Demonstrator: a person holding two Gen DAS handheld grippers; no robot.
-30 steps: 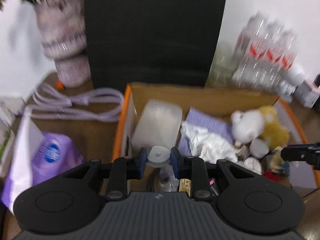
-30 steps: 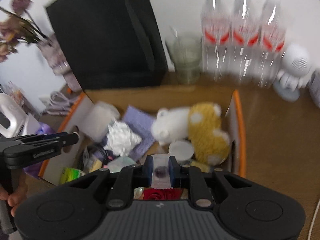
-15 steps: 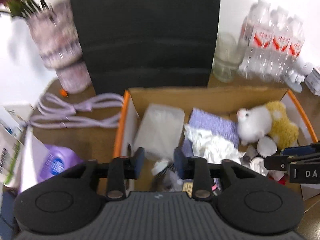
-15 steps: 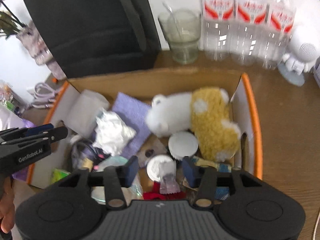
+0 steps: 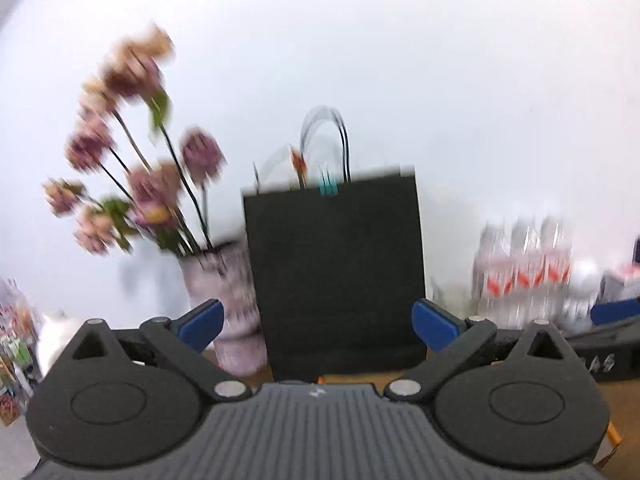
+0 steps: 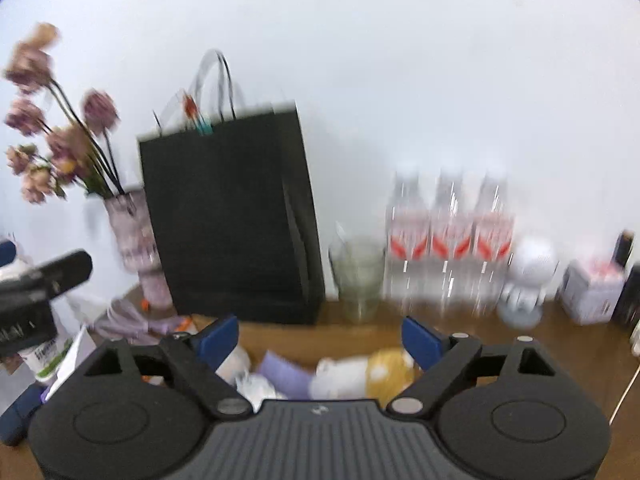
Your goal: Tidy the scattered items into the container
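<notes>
Ahead of me a black paper bag (image 5: 334, 272) stands upright against the white wall (image 5: 400, 60), with a vase of pink flowers (image 5: 224, 304) just beside it on its left. To its right I see a glass cup (image 6: 357, 276), then a row of water bottles (image 6: 450, 240), a small white figure (image 6: 528, 280) and a white box (image 6: 592, 292), all along the back of the wooden table (image 6: 560, 344). A coil of lilac cable (image 6: 132, 320) lies near the vase's foot. Everything is smeared by blur.

The box (image 6: 320, 344) holding the tidied things sits low under my right gripper (image 6: 320, 338); only its far edge shows, with a white and yellow plush toy (image 6: 360, 372) and a purple cloth (image 6: 284, 372) inside. Above the table the room in front is free up to the wall.

My left gripper (image 5: 316, 320) points nearly level at the bag, its jaws having just been opening, now wide apart with nothing between them. My right gripper tilts slightly downward, its jaws likewise just spread wide and holding nothing. The left one shows at the left edge of the right view.
</notes>
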